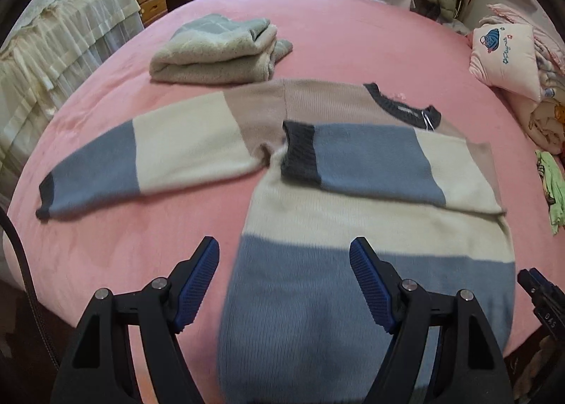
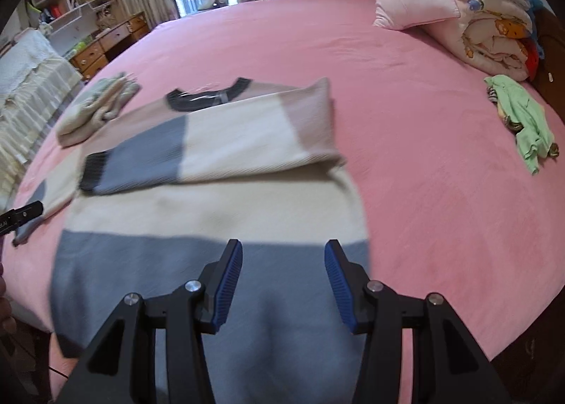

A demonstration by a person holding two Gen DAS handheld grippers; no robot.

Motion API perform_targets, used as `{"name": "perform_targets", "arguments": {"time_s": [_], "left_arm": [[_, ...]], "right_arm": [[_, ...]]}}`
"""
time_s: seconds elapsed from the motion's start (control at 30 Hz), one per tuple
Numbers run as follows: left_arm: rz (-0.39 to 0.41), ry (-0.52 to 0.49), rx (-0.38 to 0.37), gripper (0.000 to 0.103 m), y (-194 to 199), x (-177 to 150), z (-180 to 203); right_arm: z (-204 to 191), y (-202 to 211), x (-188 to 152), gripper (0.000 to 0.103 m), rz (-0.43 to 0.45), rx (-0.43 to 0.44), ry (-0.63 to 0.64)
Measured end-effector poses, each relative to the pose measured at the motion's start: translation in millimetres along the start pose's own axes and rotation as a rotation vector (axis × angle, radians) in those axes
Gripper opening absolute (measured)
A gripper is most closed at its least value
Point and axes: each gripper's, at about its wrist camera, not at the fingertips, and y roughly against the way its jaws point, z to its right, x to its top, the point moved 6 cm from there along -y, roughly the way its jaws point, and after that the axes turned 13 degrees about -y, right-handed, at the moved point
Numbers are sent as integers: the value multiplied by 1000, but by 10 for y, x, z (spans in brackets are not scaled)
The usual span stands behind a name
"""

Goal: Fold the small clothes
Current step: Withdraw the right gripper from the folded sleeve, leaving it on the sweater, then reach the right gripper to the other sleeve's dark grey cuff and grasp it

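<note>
Bedroom: pink-sheeted bed [image 1: 335, 33] fills both views, with drawers and shelves off to one side, a window behind, and a pile of pillows and quilts [image 2: 469, 26] at the far corner.
Sweater: the colour-block knit sweater [image 1: 353, 213] lies flat on the bed in front of me, hem nearest, dark collar [image 1: 402, 106] farthest.
Sleeves: one sleeve [image 1: 367, 160] is already folded across the chest; the other sleeve [image 1: 141, 157] is stretched straight out on the sheet, dark cuff at its tip.
Left gripper [image 1: 284, 284]: fingers spread wide, nothing between them, hanging over the blue hem band at the sweater's edge.
Right gripper [image 2: 284, 284]: fingers parted, nothing pinched, above the blue hem band on the other side.
Handling: I judge it a thick, soft, floppy knit, light but bulky; it should drape and sag when lifted and grip well against the ribbed pads, not slip.
Where to hold: for the outstretched sleeve I'd pinch near the cuff; for the body fold, the two hem corners, taking both layers.
Risk: fuzzy yarn may drag on the sheet and pull the folded sleeve askew.
Nearby: a folded grey-green garment [image 1: 215, 51] sits beyond the sweater; a green garment [image 2: 522, 121] lies well apart.
</note>
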Motion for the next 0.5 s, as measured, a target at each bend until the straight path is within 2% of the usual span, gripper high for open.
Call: {"name": "perform_targets", "arguments": {"time_s": [0.2,0.27,0.37,0.5], "left_arm": [[5,-17,14,80,220,-262,-48],[27,-28,28,82,310,-313,-87],[60,-25,66,82,432,-410,-254],[37,11,100,82,434,-507,-585]], "right_arm": [[-369,141,-235,51,-24,21,75],[-506,168,-300,60,-32,12,111],[-729,199,-381,62,-43,32,155],[-1061,254,-443,62,-21,61,201]]}}
